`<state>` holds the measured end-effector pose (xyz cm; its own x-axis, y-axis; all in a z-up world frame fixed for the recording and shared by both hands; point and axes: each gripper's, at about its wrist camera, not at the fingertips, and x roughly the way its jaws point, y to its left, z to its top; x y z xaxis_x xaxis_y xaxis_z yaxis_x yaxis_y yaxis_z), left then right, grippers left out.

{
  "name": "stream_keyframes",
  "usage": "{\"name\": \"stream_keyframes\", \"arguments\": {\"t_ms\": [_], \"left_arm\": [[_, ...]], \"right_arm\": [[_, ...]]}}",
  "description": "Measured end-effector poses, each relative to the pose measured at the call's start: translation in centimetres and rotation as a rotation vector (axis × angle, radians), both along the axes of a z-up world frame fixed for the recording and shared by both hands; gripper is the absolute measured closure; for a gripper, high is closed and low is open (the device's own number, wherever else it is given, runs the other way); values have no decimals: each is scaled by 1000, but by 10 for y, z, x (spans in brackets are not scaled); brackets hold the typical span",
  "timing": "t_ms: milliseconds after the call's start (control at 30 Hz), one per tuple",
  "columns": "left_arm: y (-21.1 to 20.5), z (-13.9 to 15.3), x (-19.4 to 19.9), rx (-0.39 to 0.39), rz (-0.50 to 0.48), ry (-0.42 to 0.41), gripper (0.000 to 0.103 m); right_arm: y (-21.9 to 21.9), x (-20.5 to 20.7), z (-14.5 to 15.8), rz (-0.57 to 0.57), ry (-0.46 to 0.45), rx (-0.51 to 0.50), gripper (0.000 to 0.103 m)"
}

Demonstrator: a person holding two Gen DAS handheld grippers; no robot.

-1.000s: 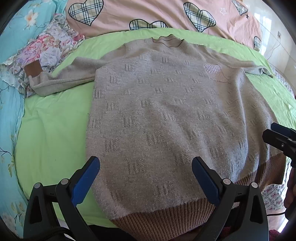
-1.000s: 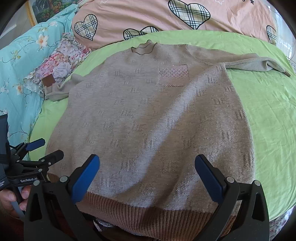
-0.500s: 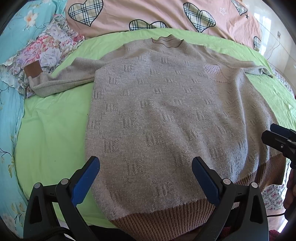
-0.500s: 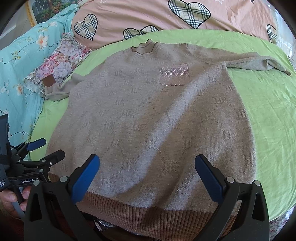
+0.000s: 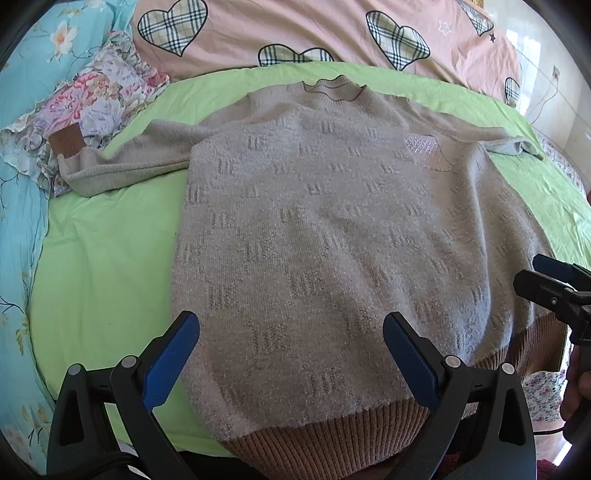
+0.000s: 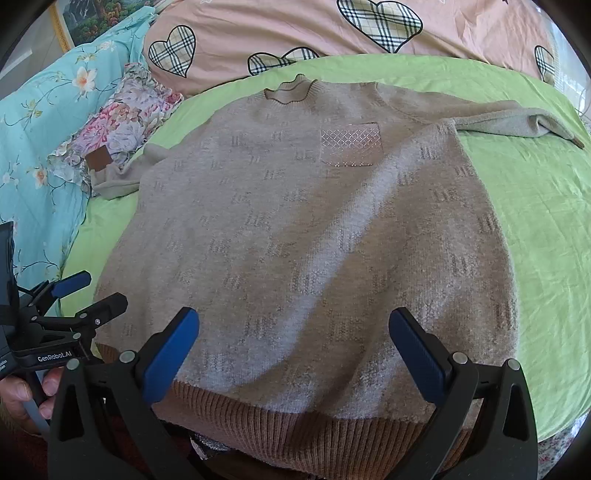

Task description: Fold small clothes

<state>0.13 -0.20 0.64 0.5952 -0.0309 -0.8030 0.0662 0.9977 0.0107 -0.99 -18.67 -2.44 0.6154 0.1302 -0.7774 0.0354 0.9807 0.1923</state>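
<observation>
A beige knitted sweater (image 5: 332, 240) lies flat and spread out on the green sheet (image 5: 103, 258) of a bed, front side up. Its brown ribbed hem (image 5: 325, 439) is the part nearest to both pairs of jaws, and its collar (image 5: 334, 88) is far ahead of them. The left gripper (image 5: 291, 354) hangs above the hem with its jaws wide apart and nothing between them. The right gripper (image 6: 295, 354) does the same, jaws wide apart and empty, above the hem. One sleeve (image 5: 136, 162) reaches to the left of the left jaws, and its brown cuff (image 5: 66, 142) rests on a floral cloth (image 5: 92, 107). The other sleeve (image 6: 517, 122) lies far ahead and to the right of the right jaws. A pink quilt (image 6: 332, 33) with checked hearts lies beyond the collar.
</observation>
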Motion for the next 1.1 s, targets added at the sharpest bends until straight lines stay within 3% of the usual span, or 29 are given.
{"name": "stream_keyframes", "arguments": {"t_ms": [300, 533, 833, 1100], "left_arm": [[-4, 1, 5, 37, -18, 37, 3], [-11, 5, 15, 57, -58, -29, 3], [-19, 7, 43, 45, -60, -33, 3], [-21, 12, 80, 54, -38, -35, 3]], "right_arm": [[-3, 3, -1, -6, 26, -13, 1], [-18, 6, 3, -33, 7, -3, 1], [-73, 14, 15, -128, 7, 62, 1], [-153, 29, 33, -272, -43, 62, 1]]}}
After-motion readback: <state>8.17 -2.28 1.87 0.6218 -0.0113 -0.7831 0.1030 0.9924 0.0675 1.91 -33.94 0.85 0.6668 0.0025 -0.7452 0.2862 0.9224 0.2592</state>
